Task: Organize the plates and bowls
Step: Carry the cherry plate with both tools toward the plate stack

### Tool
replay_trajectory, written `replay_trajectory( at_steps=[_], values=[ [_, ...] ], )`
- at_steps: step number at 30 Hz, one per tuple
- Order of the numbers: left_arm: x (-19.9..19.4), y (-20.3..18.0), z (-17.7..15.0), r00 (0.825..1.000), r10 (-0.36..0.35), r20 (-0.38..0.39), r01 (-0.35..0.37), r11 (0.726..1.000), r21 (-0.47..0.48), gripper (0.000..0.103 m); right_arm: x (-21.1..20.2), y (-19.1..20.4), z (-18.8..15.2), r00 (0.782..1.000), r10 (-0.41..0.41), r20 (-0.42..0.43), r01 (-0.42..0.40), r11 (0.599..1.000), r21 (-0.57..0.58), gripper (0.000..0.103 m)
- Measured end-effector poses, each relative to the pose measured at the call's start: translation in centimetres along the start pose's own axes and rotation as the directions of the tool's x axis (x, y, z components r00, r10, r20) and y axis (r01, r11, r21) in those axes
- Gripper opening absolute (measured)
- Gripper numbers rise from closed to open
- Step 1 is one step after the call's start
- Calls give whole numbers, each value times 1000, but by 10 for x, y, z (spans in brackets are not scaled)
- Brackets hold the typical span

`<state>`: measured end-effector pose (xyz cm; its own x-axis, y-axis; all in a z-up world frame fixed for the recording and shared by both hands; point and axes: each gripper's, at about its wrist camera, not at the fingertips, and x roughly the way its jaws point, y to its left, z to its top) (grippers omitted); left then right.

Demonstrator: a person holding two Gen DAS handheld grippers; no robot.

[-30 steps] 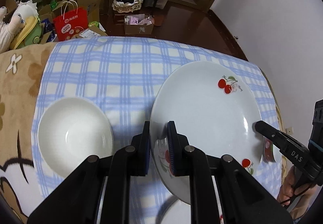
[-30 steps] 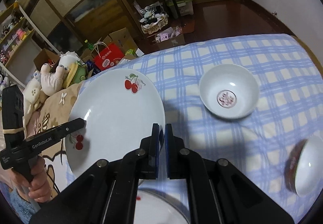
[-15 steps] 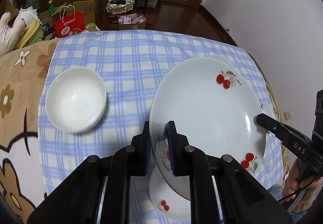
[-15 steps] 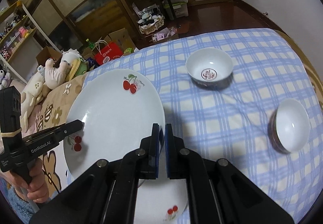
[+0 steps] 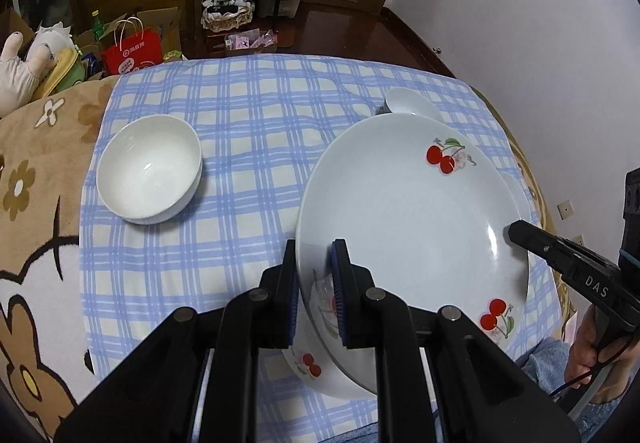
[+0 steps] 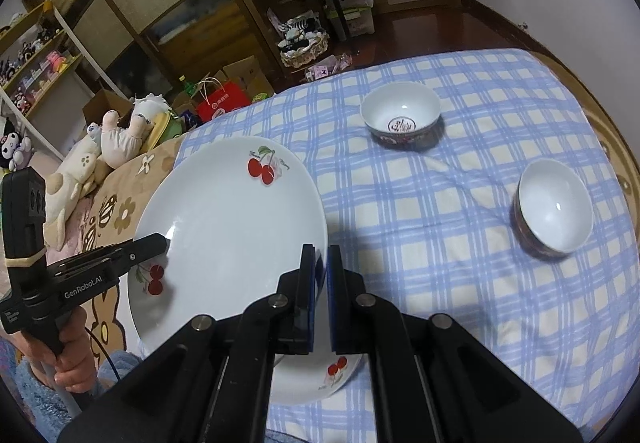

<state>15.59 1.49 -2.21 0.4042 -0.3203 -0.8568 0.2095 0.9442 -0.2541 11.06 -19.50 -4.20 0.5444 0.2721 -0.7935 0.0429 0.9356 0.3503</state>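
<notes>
Presently, observations:
Cherry plate [image 5: 400, 203]: large, white, held clear above the blue checked cloth [image 5: 240, 123], gripped at opposite rims.
Left gripper [image 5: 314, 295]: jaws narrow, pads clamped on the plate's near rim.
Right gripper [image 6: 319, 303]: jaws nearly together, pinching the plate's edge.
Second plate [image 6: 320, 375]: cherry print, lies on the cloth directly under the raised one.
White bowl [image 5: 150, 168]: upright on the cloth, well left of the plate.
Patterned bowl [image 6: 401, 117]: upright, far side, dark outside.
Third bowl [image 6: 554, 205]: near the cloth's right edge; seems tilted, though lens distortion makes this uncertain.
</notes>
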Motion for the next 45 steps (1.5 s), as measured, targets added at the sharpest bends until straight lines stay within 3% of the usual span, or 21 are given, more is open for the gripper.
replay_trajectory(
  at_steps=[4,20,32,45],
  values=[
    [3,2,-4,1000,13,-1,-13,1000,-3,15,4,-5,-8,999,34,-18,-34,999,20,7],
    [51,20,-23,995,19,-96,-22,999,-34,15,49,-14,-33,995,8,-102,-3,999,41,7],
    [92,29,-40,980,-6,-201,-8,998,-69,16,81,-27,-47,984,-37,-174,45,998,43,7],
    [102,31,-43,973,15,-232,-29,998,-57,17,98,-24,-55,973,-83,-216,85,996,0,6]
  ],
)
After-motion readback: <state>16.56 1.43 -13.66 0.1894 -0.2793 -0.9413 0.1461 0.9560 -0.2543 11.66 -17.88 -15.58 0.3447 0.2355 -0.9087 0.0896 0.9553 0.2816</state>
